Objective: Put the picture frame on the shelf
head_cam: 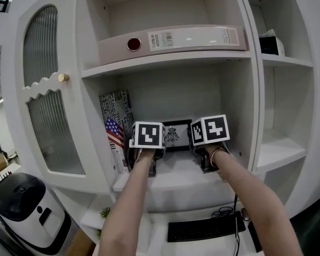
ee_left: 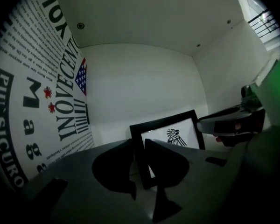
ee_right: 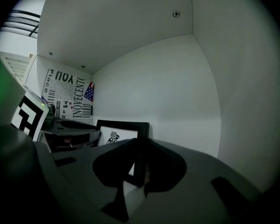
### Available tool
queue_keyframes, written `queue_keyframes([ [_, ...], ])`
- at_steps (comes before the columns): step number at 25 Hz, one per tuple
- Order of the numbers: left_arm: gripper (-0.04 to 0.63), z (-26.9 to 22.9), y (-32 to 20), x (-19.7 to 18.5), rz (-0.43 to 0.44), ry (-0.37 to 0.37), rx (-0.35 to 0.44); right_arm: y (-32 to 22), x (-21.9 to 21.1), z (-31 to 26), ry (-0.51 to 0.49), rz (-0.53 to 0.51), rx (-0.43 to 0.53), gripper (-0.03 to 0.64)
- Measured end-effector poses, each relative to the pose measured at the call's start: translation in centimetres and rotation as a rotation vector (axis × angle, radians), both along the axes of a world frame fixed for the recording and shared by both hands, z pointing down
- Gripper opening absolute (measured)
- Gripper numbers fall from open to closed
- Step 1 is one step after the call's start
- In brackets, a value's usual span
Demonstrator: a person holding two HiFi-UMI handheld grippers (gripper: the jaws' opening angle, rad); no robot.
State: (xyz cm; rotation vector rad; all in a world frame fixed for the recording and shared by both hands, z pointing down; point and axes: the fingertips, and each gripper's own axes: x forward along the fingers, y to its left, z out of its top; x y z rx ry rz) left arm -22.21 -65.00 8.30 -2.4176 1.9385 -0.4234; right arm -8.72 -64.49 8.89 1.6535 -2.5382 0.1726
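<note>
The frame [head_cam: 177, 135] stands upright near the back edge of the shelf [head_cam: 176, 179], mid-width (whether its foot touches the board cannot be seen). The left gripper [ee_left: 139, 164] is clamped on its left side and the right gripper [ee_right: 139, 169] on its right side. Lower both sides evenly, seat the bottom edge, then release. Count: one frame, two grippers, one printed box [head_cam: 116, 129] at the shelf's left edge.

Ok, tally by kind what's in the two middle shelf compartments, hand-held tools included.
Picture frame: 1
Binder: 1
Printed magazine file: 1
Tools: 2, the left tool and the right tool, each gripping one side of the frame
Total: 5
</note>
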Motion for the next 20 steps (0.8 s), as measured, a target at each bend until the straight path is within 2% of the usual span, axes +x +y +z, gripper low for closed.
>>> queue_keyframes([
  [20,0.067,0.15,-0.37,-0.25,-0.006,0.012,-0.007,-0.92,-0.37,0.01,0.002,-0.003,-0.002,0.057],
])
